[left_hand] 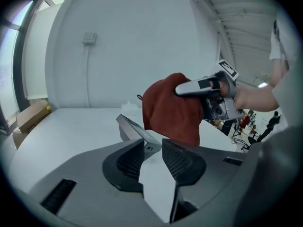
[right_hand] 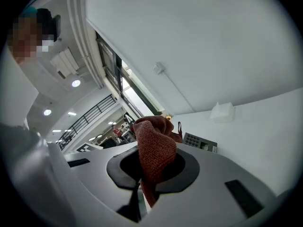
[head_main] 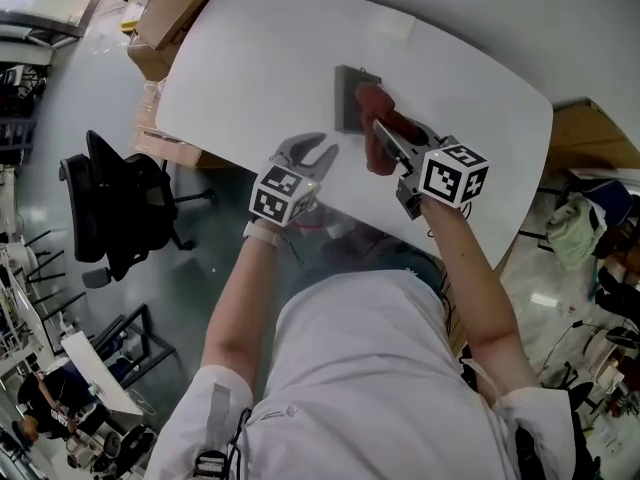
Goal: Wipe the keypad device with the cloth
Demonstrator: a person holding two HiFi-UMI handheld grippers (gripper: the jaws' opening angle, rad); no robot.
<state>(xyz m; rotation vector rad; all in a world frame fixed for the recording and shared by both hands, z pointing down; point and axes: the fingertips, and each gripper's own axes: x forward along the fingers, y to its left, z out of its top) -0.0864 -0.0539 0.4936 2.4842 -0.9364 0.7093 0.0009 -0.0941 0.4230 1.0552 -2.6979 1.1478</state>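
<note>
- Right gripper (head_main: 386, 136): jaws clamped on the cloth (head_main: 377, 154). A red-brown bunch is pinched between them, with the rest spilling out past the tips.
- Left gripper (head_main: 322, 152): jaws partly apart with nothing between them. Only bare table (head_main: 240, 58) shows in the gap.
- Keypad device (head_main: 349, 96): sits on the table straight ahead of the right jaws and a touch to their left, just beyond the hanging cloth. In the right gripper view its key grid peeks out past the cloth.
- From the left gripper the device is just ahead of the jaw tips and off to their right, its sloped face rising away from them.
- I judge its long axis runs away from me, angled off the right gripper's line of reach.
- Cloth overlaps the device's right edge in the head view. I can't tell if it is touching or hanging just above.
- Right gripper is nearer. I judge the next move is to lower the cloth and drag it left across the face.
- The free left gripper could brace the near corner.
</note>
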